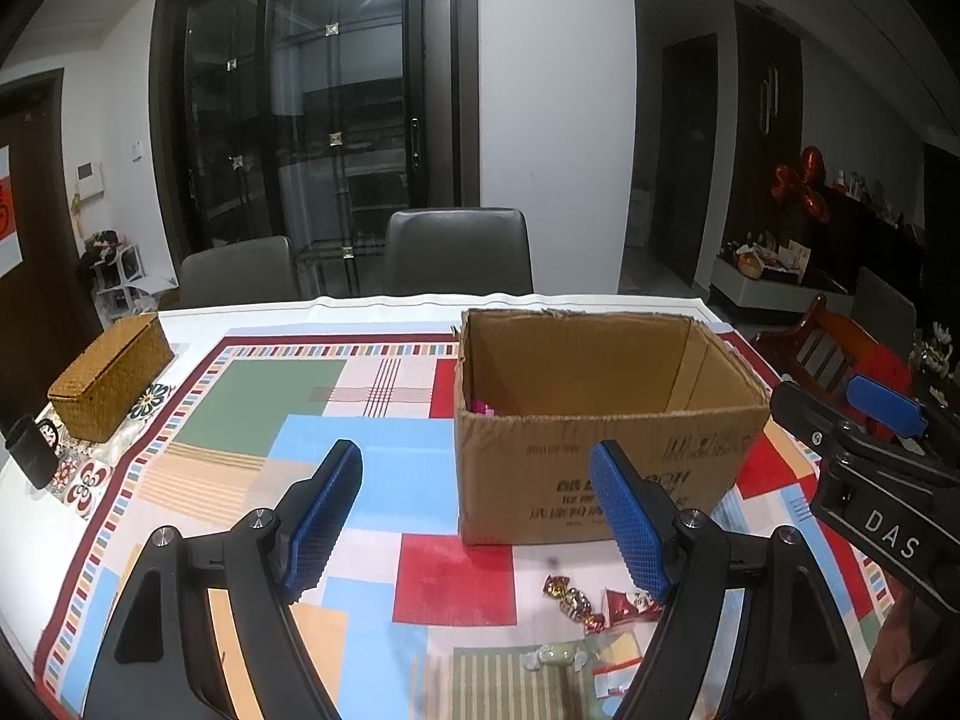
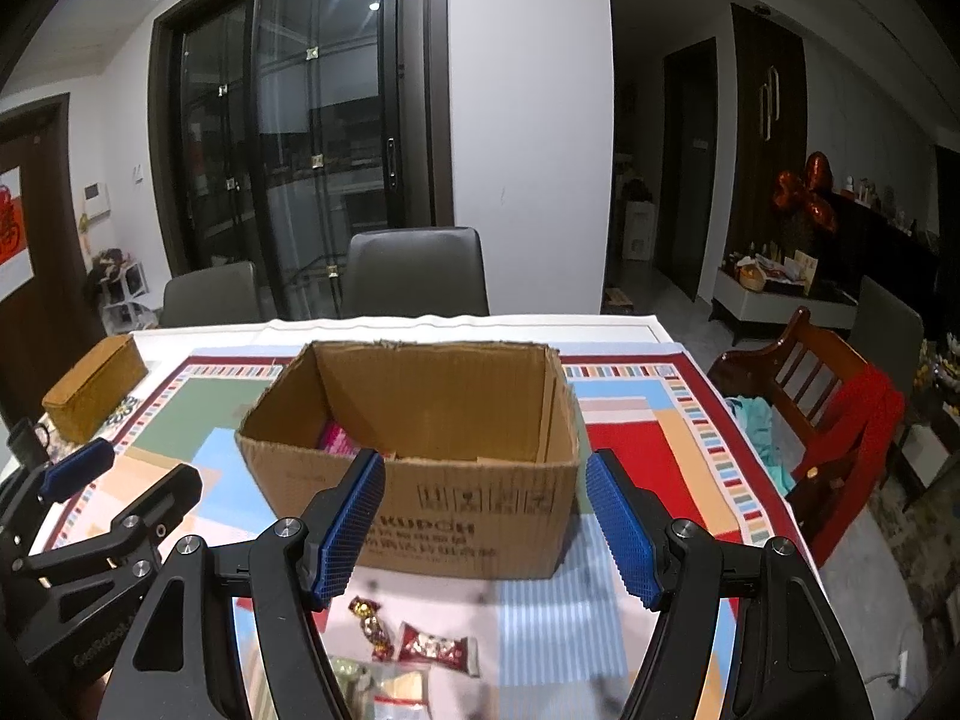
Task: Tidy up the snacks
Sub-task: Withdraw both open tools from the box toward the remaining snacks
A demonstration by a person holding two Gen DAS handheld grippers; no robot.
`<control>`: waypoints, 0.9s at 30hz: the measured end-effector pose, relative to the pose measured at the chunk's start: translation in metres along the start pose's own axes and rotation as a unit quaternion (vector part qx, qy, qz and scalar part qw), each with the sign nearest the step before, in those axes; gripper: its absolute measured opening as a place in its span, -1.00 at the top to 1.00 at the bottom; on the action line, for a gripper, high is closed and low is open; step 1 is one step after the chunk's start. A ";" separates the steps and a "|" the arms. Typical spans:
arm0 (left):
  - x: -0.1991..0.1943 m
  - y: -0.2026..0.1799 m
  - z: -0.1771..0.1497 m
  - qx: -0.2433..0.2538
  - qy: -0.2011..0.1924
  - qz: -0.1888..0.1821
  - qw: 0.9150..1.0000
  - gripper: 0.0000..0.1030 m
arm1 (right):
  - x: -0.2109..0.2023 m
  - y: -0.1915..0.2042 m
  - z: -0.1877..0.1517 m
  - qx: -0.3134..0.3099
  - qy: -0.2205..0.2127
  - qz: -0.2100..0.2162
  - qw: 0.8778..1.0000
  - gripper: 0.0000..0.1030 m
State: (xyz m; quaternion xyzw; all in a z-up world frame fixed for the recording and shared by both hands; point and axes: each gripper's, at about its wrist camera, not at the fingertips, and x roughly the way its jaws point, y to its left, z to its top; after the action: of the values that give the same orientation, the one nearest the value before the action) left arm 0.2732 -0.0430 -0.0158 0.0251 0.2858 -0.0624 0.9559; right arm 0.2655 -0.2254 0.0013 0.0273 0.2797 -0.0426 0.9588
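An open cardboard box (image 1: pixel 600 456) (image 2: pixel 420 504) stands on the patchwork tablecloth, with a pink packet (image 2: pixel 337 439) inside at its left. Loose snacks lie in front of it: a gold-wrapped candy (image 1: pixel 570 597) (image 2: pixel 369 624), a red packet (image 1: pixel 627 603) (image 2: pixel 438 648), a pale green candy (image 1: pixel 555 655) and a clear bag (image 2: pixel 399 690). My left gripper (image 1: pixel 477 522) is open and empty above the cloth, left of the box. My right gripper (image 2: pixel 486 519) is open and empty, just before the box front, above the snacks. It also shows in the left wrist view (image 1: pixel 870 450).
A woven basket (image 1: pixel 111 381) (image 2: pixel 96 387) and a black mug (image 1: pixel 33 459) sit at the table's left edge. Two grey chairs (image 1: pixel 459 252) stand behind the table. A wooden chair (image 2: pixel 822 414) with red cloth stands at the right.
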 end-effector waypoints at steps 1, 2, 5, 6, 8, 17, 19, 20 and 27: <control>0.001 0.001 0.000 0.000 0.001 -0.001 1.000 -0.52 | -0.001 0.000 -0.002 0.001 0.001 0.000 1.000 -0.37; 0.001 0.001 -0.003 -0.001 0.002 -0.002 1.000 -0.52 | -0.001 0.001 -0.003 0.001 0.003 0.000 1.000 -0.37; 0.000 0.002 -0.009 0.001 0.005 -0.005 1.000 -0.52 | -0.003 0.002 -0.008 -0.001 0.006 -0.003 1.000 -0.37; 0.000 0.001 -0.010 0.002 0.006 -0.005 1.000 -0.52 | -0.003 0.003 -0.010 -0.001 0.007 -0.004 1.000 -0.37; 0.000 0.002 -0.014 0.005 0.009 -0.005 1.000 -0.52 | -0.004 0.004 -0.013 -0.002 0.009 -0.006 1.000 -0.37; 0.001 0.004 -0.036 0.012 0.020 -0.011 1.000 -0.51 | -0.004 0.010 -0.029 -0.007 0.024 -0.009 1.000 -0.37; 0.001 0.004 -0.041 0.012 0.021 -0.016 1.000 -0.51 | -0.004 0.009 -0.034 -0.007 0.028 -0.008 1.000 -0.37; 0.001 0.004 -0.044 0.013 0.022 -0.018 1.000 -0.51 | -0.004 0.009 -0.037 -0.006 0.031 -0.007 0.999 -0.37; 0.003 0.003 -0.059 0.013 0.026 -0.027 0.999 -0.51 | -0.003 0.012 -0.055 -0.009 0.046 0.002 0.999 -0.37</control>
State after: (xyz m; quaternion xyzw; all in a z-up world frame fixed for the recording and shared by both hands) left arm 0.2442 -0.0357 -0.0667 0.0311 0.3101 -0.0910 0.9458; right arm 0.2345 -0.2092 -0.0429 0.0211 0.3240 -0.0371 0.9451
